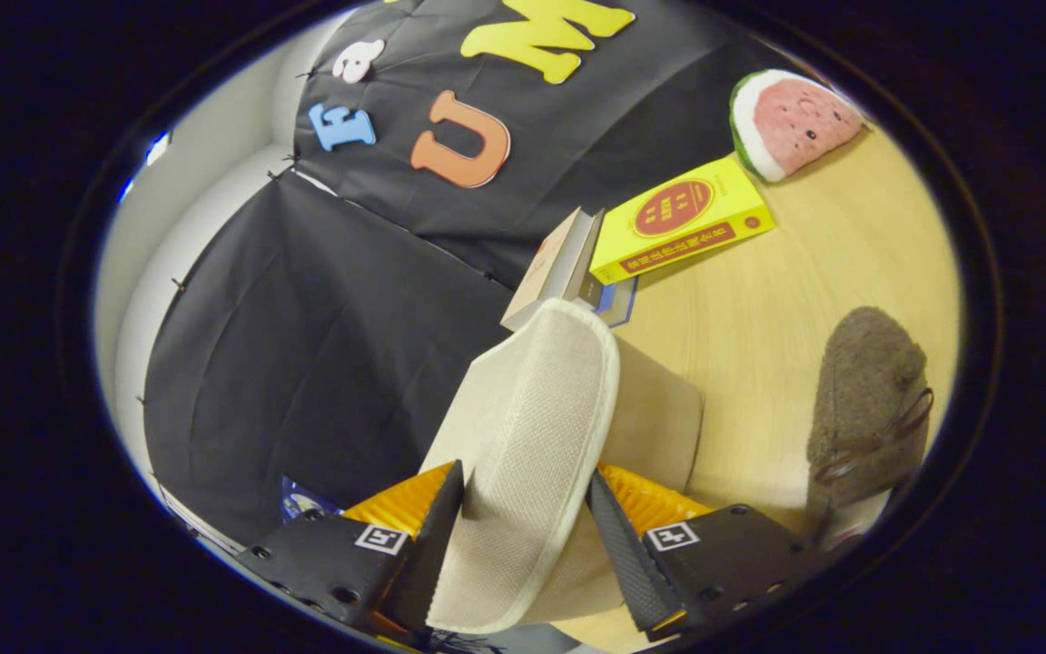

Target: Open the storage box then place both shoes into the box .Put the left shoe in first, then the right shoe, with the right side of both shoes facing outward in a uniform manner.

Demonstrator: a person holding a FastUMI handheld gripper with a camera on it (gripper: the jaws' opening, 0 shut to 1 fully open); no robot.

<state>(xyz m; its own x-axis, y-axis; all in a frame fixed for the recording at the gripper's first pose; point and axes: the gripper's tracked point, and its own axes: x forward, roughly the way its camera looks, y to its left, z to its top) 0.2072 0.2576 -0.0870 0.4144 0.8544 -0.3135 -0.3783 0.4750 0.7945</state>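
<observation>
Fingers clamped on beige shoe

1. A beige shoe of coarse woven mesh cloth with a smooth matt rim is seen clamped between the jaws of the gripper.
2. A brown shoe of fuzzy, matt cloth is seen beyond the jaws.
3. The counter is finished in smooth pale wood.
4. A yellow book with a slightly glossy paper cover and a plush watermelon lie farther ahead.
</observation>
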